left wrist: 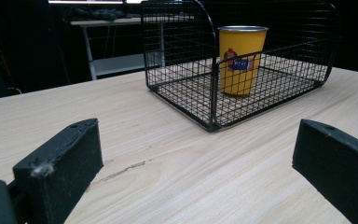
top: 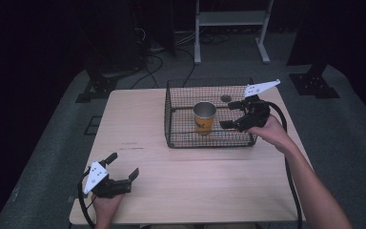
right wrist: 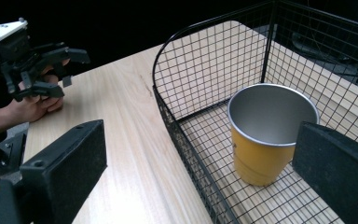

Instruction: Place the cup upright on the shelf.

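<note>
High view: the cup (top: 204, 117) stands upright in the basket (top: 181, 141); the right gripper (top: 230, 115), jaws apart, is just beside it.

Left gripper view: the left gripper (left wrist: 193, 168) is open and empty over the table (left wrist: 135, 140).

Right gripper view: 1 jaw sits outside the basket wall, so closing could snag wire or tip the cup.

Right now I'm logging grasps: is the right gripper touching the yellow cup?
Apart. In the right gripper view, the right gripper has its jaws spread wide, with a clear gap to the yellow cup in the wire basket.
</note>
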Demonstrator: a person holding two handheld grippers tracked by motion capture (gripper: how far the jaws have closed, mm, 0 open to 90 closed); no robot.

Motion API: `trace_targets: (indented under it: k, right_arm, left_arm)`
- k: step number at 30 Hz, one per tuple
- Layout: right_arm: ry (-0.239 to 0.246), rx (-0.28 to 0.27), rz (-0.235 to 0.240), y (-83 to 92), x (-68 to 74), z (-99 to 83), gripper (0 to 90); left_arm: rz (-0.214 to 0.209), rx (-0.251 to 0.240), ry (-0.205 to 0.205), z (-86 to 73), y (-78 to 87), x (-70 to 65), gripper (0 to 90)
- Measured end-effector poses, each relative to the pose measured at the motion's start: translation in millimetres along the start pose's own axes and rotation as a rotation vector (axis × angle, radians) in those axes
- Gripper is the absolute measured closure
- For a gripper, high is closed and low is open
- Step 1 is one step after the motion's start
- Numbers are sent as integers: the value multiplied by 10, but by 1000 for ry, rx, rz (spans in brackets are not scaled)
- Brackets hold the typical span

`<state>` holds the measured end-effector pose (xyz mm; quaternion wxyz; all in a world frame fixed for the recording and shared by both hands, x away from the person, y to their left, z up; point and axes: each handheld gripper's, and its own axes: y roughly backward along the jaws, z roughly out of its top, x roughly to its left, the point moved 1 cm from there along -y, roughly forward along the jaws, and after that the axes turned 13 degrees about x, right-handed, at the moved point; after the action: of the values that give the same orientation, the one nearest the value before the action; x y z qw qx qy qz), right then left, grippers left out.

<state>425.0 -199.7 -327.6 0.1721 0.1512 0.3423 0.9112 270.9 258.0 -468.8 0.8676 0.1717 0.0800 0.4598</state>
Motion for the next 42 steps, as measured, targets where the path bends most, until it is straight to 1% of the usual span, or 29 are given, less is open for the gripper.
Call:
trace_targets:
  k: [5,12,19,24,32,40,42]
  right_arm:
    - [4,4,9,36,68,-74,23]
    - [0,2,21,79,139,-233,23]
    - [-8,1,29,87,170,-394,23]
    - [-23,2,33,88,177,-519,24]
    - [-42,-14,43,98,208,-688,24]
    - [-62,-17,54,71,236,-847,24]
    - [-64,-14,51,62,249,-893,24]
  left_arm:
    - [1,0,0,0,0,0,8]
    - [3,1,1,0,1,1,8]
    - [4,1,2,0,1,2,8]
    - [4,1,2,0,0,1,8]
    - [5,0,1,0,0,0,8]
    - [6,0,2,0,-2,-4,8]
    - [7,2,1,0,-2,-3,8]
